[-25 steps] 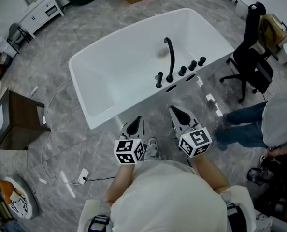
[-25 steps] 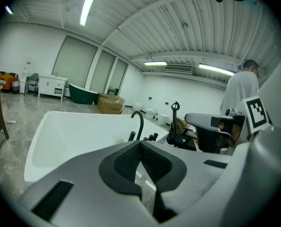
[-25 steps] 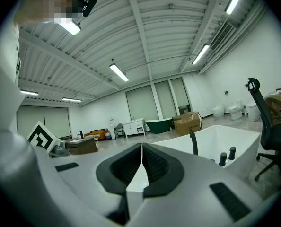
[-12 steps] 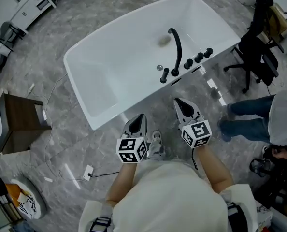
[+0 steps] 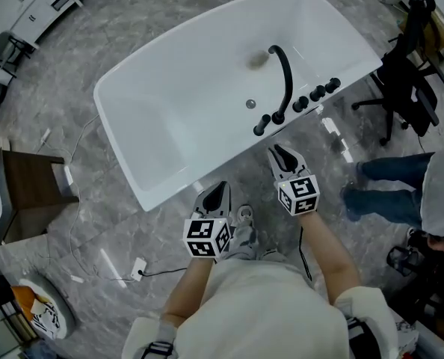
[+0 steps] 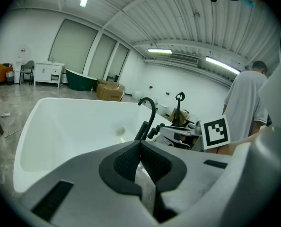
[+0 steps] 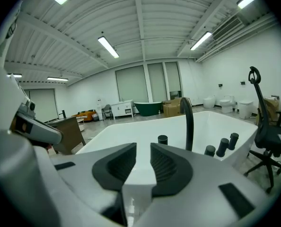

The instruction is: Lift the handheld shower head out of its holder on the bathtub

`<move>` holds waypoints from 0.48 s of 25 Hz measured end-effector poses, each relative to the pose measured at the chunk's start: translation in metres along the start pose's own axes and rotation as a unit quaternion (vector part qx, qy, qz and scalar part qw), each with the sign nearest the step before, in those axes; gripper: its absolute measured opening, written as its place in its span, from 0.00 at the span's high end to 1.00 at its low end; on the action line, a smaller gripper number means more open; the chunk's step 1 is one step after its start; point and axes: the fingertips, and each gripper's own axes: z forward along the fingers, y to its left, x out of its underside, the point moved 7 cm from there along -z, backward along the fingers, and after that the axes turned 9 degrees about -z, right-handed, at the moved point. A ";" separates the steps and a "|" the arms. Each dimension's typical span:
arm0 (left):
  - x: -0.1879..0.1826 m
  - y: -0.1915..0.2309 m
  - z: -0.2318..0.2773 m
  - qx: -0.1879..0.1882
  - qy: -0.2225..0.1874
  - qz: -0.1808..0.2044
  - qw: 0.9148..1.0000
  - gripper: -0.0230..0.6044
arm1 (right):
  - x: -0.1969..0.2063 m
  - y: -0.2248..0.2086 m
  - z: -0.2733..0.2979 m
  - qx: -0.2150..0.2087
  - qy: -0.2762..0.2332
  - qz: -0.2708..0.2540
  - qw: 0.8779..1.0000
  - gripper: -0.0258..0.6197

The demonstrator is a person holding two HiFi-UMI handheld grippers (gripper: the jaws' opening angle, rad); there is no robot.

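Note:
A white bathtub (image 5: 170, 178) carries black fittings on its near rim. The handheld shower head (image 5: 261, 124) stands upright in its holder, left of the arched spout (image 5: 284, 73) and a row of knobs (image 5: 317, 94). My right gripper (image 5: 279, 152) hovers just short of the rim, below the shower head and apart from it. Its jaws are opening with a narrow gap and nothing between them (image 7: 143, 162); the shower head (image 7: 162, 139) shows beyond. My left gripper (image 5: 220, 188) is shut and empty, further left over the floor; in the left gripper view (image 6: 140, 144) its pads meet.
A black office chair (image 5: 405, 73) stands right of the tub. A person in jeans (image 5: 390, 193) stands at the right. A brown side table (image 5: 24, 193) sits at the left, with a cable and socket strip (image 5: 136, 268) on the grey floor.
Both grippers have moved forward toward the tub's near rim. The right one has come closer to the black fittings; the left trails behind it.

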 end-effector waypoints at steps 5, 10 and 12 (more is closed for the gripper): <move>-0.002 0.012 0.013 -0.003 0.010 -0.007 1.000 0.93 | 0.019 -0.010 0.043 -0.006 0.027 0.004 1.000 0.68; 0.000 0.023 0.024 -0.009 0.019 -0.016 1.000 0.93 | 0.044 -0.021 0.081 -0.003 0.070 -0.007 0.998 0.64; 0.002 0.027 0.029 -0.011 0.024 -0.019 0.999 0.93 | 0.055 -0.027 0.092 0.002 0.084 0.000 0.996 0.63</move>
